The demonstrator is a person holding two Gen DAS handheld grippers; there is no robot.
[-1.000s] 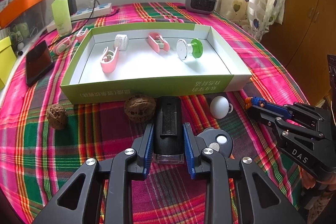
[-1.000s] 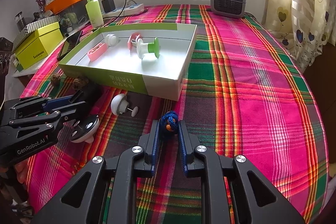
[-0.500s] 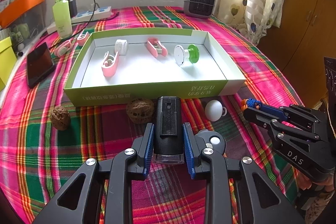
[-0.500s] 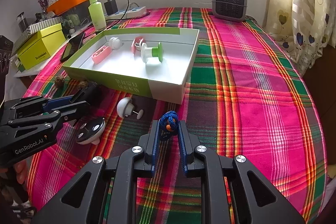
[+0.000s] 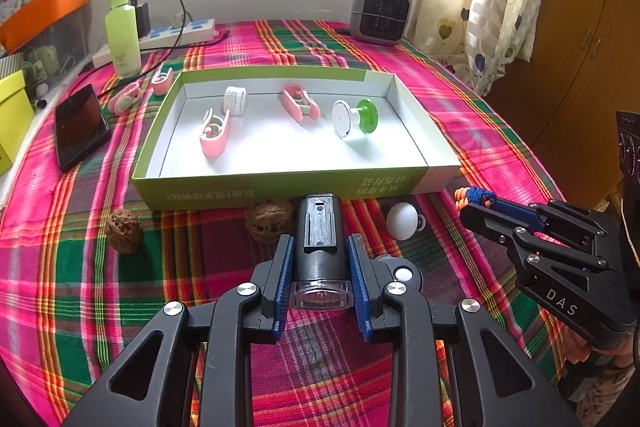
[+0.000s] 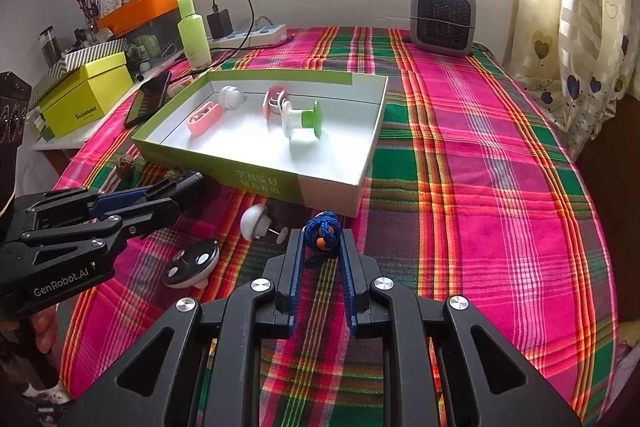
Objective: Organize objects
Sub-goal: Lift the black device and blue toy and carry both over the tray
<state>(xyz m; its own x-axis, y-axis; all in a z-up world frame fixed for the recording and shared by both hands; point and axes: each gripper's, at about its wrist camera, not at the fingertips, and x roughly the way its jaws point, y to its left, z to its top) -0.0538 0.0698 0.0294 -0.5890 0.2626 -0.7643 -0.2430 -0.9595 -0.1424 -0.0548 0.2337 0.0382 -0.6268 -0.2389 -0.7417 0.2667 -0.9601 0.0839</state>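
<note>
My left gripper [image 5: 320,251] is shut on a black cylindrical device with a clear end [image 5: 320,247] and holds it above the cloth, short of the green-and-white box [image 5: 280,183]. My right gripper [image 6: 320,239] is shut on a blue-and-orange braided cord [image 6: 322,229]; it shows in the left wrist view [image 5: 474,197] near the box's right front corner. The box [image 6: 328,183] holds two pink clips [image 5: 214,135], a white roll [image 5: 236,101] and a green-and-white spool [image 5: 354,117].
On the plaid cloth lie two walnuts [image 5: 125,230] [image 5: 266,221], a white knob [image 5: 402,221] and a black-and-white disc [image 6: 192,265]. A phone [image 5: 80,125], a green bottle [image 5: 122,35], a power strip, pink clips [image 5: 128,97] and a small heater [image 5: 380,13] stand beyond.
Both grippers have lifted and drawn back a little with their objects still held, so the box looks farther away. Nothing on the cloth has moved.
</note>
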